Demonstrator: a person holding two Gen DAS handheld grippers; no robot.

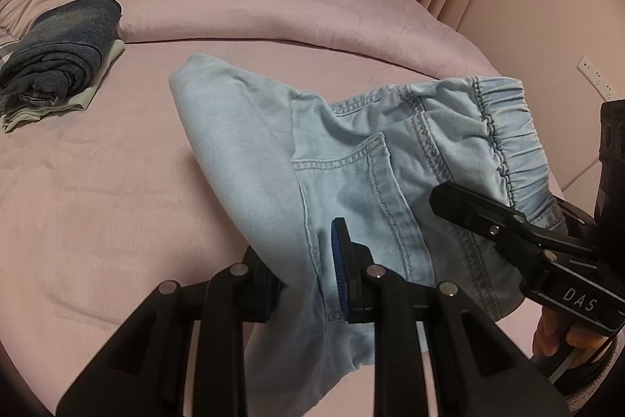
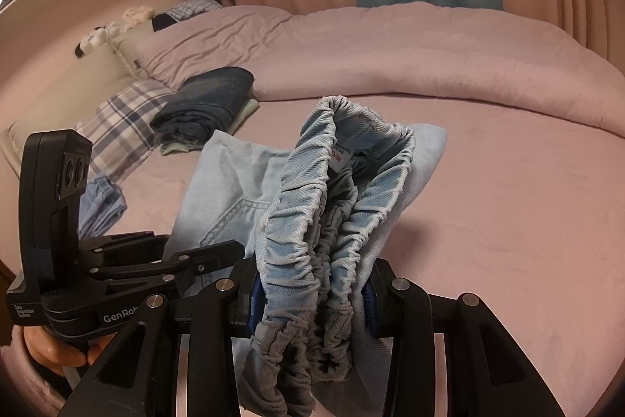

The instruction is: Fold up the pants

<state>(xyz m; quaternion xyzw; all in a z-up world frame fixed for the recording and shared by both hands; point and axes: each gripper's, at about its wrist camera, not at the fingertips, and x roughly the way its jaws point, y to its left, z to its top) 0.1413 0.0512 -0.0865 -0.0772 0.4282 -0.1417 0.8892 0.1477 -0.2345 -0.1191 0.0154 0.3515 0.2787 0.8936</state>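
Far left of the bed (image 1: 97,221), by the pillows: folded dark jeans (image 1: 62,53) stacked on a pale garment (image 1: 99,81). Mid-bed, toward the near edge: your light denim pants (image 1: 351,159), bunched and partly lifted off the sheet. Your left gripper (image 1: 308,272) is clamped on the pants' seat fabric beside the back pocket. To its right, your right gripper (image 2: 310,296) is pinched on the gathered elastic waistband (image 2: 312,206), which stands up between its pads.
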